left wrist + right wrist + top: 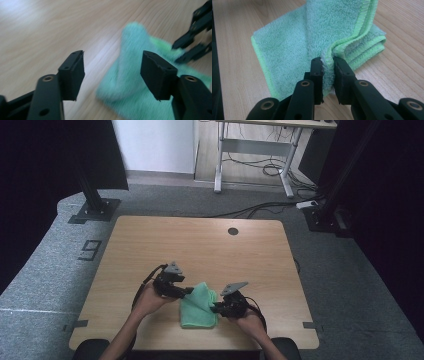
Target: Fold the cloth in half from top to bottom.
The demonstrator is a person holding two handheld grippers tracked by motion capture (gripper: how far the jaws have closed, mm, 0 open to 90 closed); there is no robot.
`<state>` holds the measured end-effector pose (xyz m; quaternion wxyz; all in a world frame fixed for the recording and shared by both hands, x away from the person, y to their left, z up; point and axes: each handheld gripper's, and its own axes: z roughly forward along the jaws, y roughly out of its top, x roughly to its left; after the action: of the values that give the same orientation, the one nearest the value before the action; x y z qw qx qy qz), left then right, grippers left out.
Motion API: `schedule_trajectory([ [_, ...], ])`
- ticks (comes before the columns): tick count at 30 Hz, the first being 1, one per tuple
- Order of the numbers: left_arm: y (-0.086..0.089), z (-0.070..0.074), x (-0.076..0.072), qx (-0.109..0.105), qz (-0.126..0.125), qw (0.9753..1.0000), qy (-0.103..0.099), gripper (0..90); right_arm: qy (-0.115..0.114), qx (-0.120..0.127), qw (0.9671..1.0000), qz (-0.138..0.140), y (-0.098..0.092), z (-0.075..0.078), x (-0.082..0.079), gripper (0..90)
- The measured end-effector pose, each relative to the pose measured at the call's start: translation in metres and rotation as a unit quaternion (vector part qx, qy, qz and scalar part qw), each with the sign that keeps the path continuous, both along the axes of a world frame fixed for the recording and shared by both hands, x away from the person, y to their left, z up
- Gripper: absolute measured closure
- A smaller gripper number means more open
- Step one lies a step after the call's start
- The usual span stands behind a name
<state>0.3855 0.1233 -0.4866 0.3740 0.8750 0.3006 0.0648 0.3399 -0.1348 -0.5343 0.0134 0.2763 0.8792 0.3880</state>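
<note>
- A green cloth (199, 307) lies folded on the wooden bench (200, 245), close to the near edge and about midway between the person's two hands.
- The right tool (216, 309) meets the cloth at its right side; the right hand (248, 316) grips it from behind.
- In the right gripper view, the right tool (327, 65) is clenched on a raised fold of the cloth (294, 50): the two black jaws stand nearly together, with the pile and its bright stitched hem pinched between them.
- Past that pinch the cloth rises up and away from the jaws, while the rest of it rests flat on the bench (234, 62) to the left and stacks in layered hems to the right.
- The left tool (189, 290) sits at the cloth's upper left corner, held by the left hand (150, 299).
- In the left gripper view, the left tool (112, 72) is released, its jaws set wide apart with nothing between the pads.
- The cloth (130, 75) lies just ahead of and partly between those spread jaws, nearer the right-hand jaw; its peaked fold stands up beyond them.
- The picture is blurred there, so I cannot tell whether either jaw touches the fabric.
- The right tool (176, 53) shows at the far right of the left gripper view, at the cloth's far edge.
</note>
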Motion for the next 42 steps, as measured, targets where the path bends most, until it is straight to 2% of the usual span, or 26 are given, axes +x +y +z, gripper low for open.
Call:
schedule_trajectory([
  [4, -0.018, 0.004, 0.006, 0.010, -0.022, 0.9997, 0.001, 42.3, 0.000, 0.003, 1.0000, 0.000, -0.001, -0.001, 0.000, 77.3],
  [10, -0.032, -0.004, 0.015, 0.034, -0.041, 0.9982, 0.028, 51.0, 0.001, 0.004, 1.0000, 0.001, -0.001, -0.002, 0.001, 77.3],
  [14, -0.031, -0.007, 0.016, 0.040, -0.055, 0.9963, 0.052, 67.8, 0.000, 0.006, 1.0000, 0.002, -0.002, -0.003, 0.001, 77.3],
  [16, -0.029, -0.005, 0.014, 0.045, -0.062, 0.9957, 0.053, 79.1, 0.000, 0.006, 1.0000, 0.003, -0.002, -0.003, 0.001, 77.3],
  [18, -0.027, -0.002, 0.012, 0.033, -0.067, 0.9957, 0.055, 84.9, 0.000, 0.007, 1.0000, 0.003, -0.002, -0.003, 0.002, 77.3],
  [25, -0.017, 0.007, -0.004, 0.026, -0.072, 0.9962, 0.041, 85.2, -0.001, 0.011, 0.9999, 0.000, -0.005, 0.000, 0.002, 73.2],
  [29, -0.007, 0.004, -0.015, 0.017, -0.068, 0.9967, 0.041, 83.9, 0.003, 0.023, 0.9997, -0.008, -0.010, 0.003, 0.003, 67.4],
  [33, 0.002, -0.001, -0.026, 0.009, -0.068, 0.9967, 0.042, 83.0, -0.005, 0.031, 0.9995, -0.007, -0.016, 0.009, 0.003, 59.6],
  [37, 0.008, -0.004, -0.041, 0.002, -0.072, 0.9965, 0.042, 81.3, -0.011, 0.043, 0.9989, -0.012, -0.024, 0.015, 0.004, 55.5],
  [40, 0.013, -0.006, -0.051, 0.000, -0.077, 0.9961, 0.043, 77.0, -0.015, 0.046, 0.9985, -0.024, -0.030, 0.017, 0.006, 53.9],
  [42, 0.016, -0.007, -0.057, 0.002, -0.081, 0.9958, 0.042, 70.6, -0.019, 0.043, 0.9984, -0.031, -0.031, 0.017, 0.007, 52.5],
])
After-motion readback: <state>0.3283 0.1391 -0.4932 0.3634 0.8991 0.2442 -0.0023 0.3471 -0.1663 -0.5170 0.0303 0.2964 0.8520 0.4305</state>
